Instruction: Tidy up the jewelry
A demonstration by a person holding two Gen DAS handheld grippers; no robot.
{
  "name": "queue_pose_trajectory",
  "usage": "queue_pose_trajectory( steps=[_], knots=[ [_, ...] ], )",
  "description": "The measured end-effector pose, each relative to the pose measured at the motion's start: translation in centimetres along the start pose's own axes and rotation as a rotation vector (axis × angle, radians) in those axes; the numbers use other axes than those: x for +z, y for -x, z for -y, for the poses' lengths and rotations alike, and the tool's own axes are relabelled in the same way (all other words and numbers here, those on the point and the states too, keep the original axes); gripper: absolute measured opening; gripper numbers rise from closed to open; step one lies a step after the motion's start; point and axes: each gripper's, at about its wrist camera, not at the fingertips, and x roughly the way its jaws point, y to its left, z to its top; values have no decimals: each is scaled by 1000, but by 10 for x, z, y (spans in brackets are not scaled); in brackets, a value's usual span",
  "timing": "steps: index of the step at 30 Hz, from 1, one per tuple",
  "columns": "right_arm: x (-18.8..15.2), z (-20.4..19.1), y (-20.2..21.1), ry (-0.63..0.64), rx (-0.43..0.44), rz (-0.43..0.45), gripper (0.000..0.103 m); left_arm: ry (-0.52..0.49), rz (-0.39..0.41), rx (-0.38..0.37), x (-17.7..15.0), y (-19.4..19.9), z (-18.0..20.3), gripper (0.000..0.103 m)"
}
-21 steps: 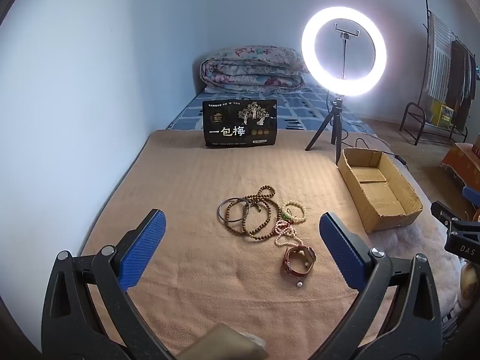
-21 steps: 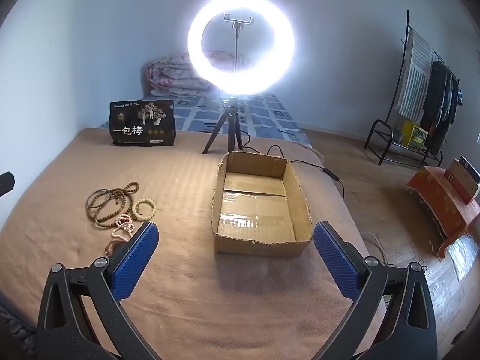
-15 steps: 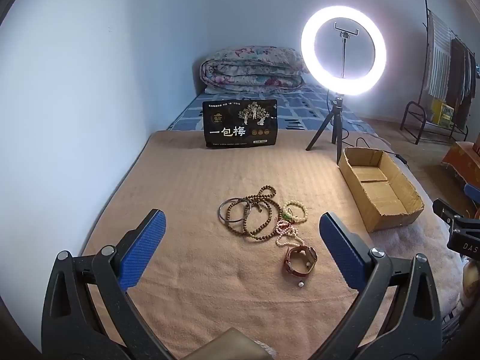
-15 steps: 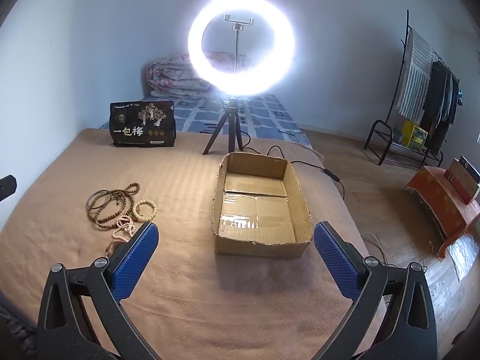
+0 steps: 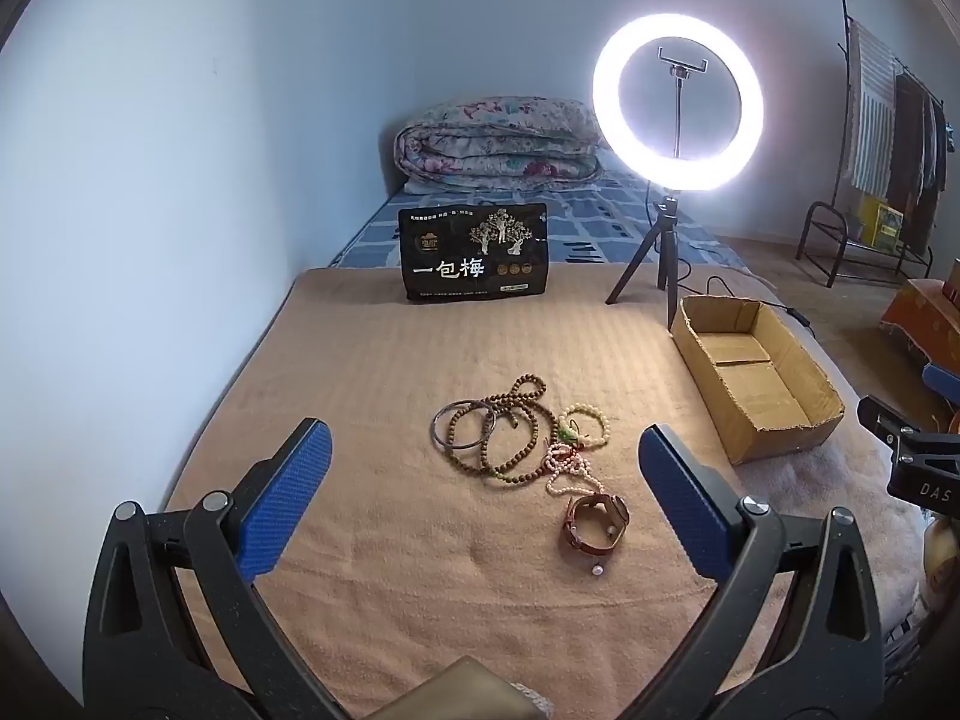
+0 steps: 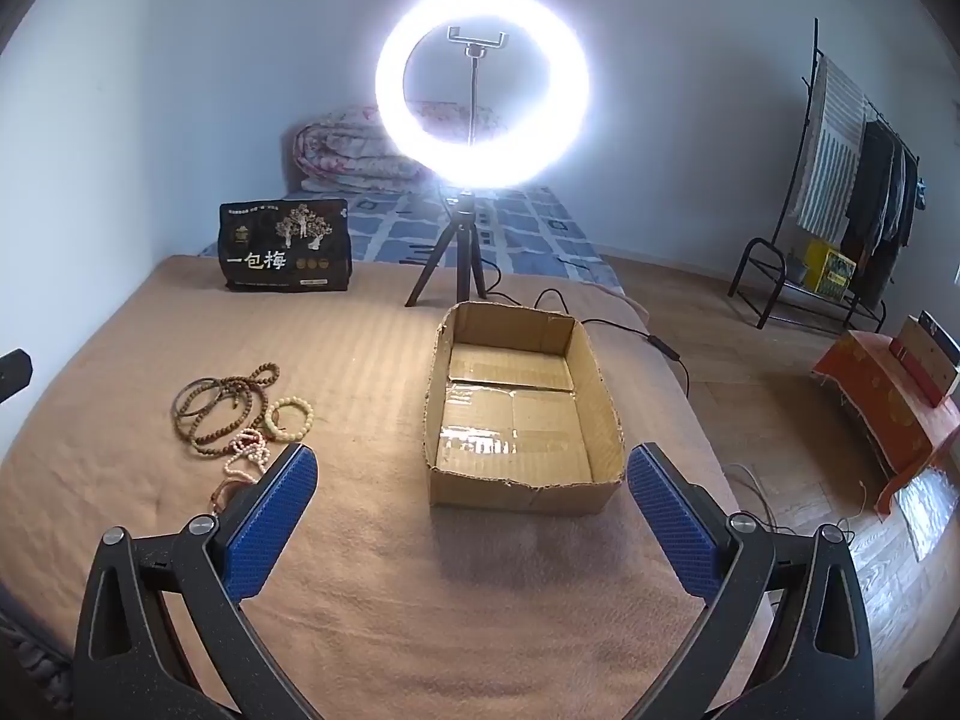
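In the left wrist view, the left gripper point(image 5: 480, 480) hangs spread wide and empty above the tan blanket point(image 5: 372, 372), with the heap of jewelry point(image 5: 528, 450) lying just ahead between its blue fingers and the cardboard box point(image 5: 756, 384) off to its right. In the right wrist view, the right gripper point(image 6: 471, 504) is likewise spread wide and holds nothing, the box point(image 6: 522, 414) sits straight ahead of it, and the jewelry point(image 6: 240, 414) lies to its left, the nearest piece, perhaps a strap, partly hidden behind the left finger.

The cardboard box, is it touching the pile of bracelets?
Apart. The right wrist view shows a bare strip of tan blanket between the cardboard box and the pile of bracelets.
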Motion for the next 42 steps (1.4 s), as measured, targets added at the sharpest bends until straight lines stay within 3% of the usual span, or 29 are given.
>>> queue_pose_trajectory(
  steps=[42],
  knots=[
    [-3, -2, -1, 5, 8, -11, 103, -1, 2, -1, 1, 2, 4, 103]
  ],
)
